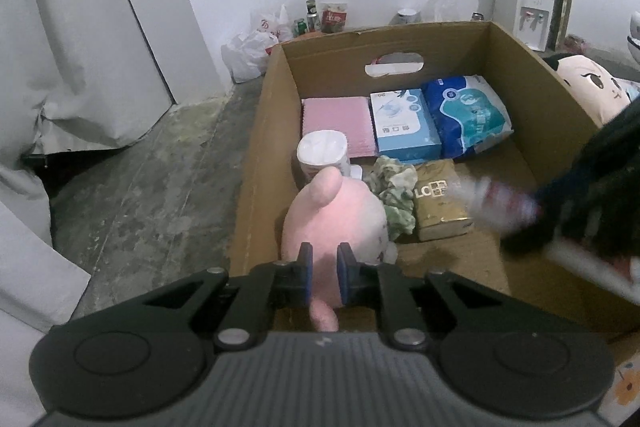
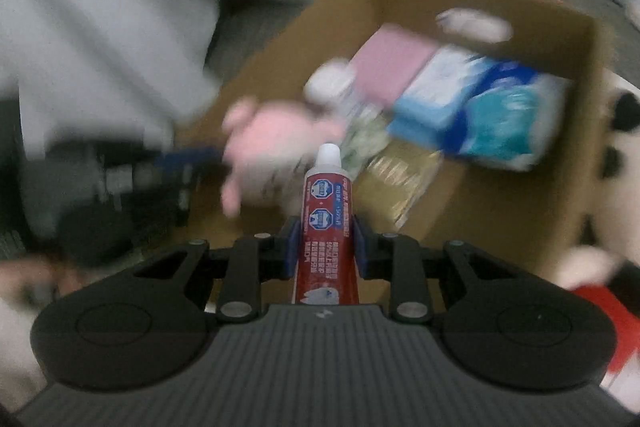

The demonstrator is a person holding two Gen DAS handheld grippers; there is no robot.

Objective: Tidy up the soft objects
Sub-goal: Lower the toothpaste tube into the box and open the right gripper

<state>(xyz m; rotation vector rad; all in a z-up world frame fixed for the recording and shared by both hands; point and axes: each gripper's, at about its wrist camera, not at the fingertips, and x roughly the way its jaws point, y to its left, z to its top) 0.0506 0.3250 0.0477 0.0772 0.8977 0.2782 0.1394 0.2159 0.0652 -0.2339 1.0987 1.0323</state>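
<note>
Cardboard box, open top, on the floor. Contents: pink pad at the far wall, pale blue carton at its 3 o'clock, blue wrapped pack further to 3 o'clock; white roll, floral cloth and gold packet nearer the middle. Pink plush toy: hanging over the near left part of the box, a limb pinched between the pads of the left hand-held gripper, which is clenched on it. Red toothpaste tube: cap pointing to 12 o'clock, clamped in the right hand-held gripper above the box; surroundings in that view are blurred. Face-printed cushion outside the box at 2 o'clock.
</note>
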